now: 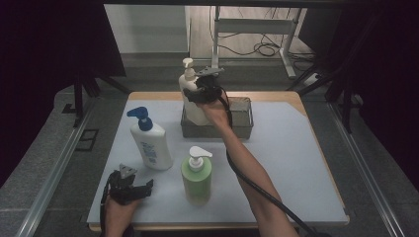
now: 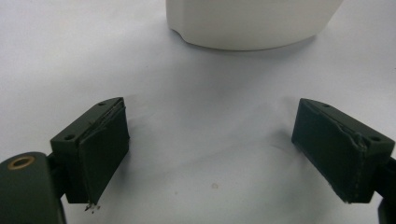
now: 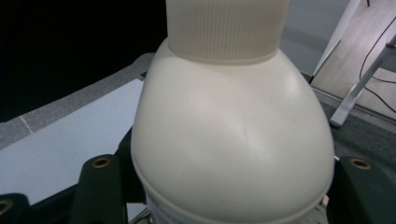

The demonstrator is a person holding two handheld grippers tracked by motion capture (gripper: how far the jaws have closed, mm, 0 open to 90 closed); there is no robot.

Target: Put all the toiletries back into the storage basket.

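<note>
Cream pump bottle (image 3: 233, 140) held upright at the grey basket (image 1: 242, 129), far side of the table (image 1: 296, 163).

Its rounded shoulder swells between the black jaws of your right gripper (image 1: 196, 94), a ribbed collar above; the jaws press on both its sides and its base sits in the basket's left end. Your right forearm stretches forward across the table. Your left gripper (image 2: 210, 154) rests low at the near left corner, jaws wide apart with nothing between them, near the white bottle with the blue pump (image 1: 150, 143).
</note>
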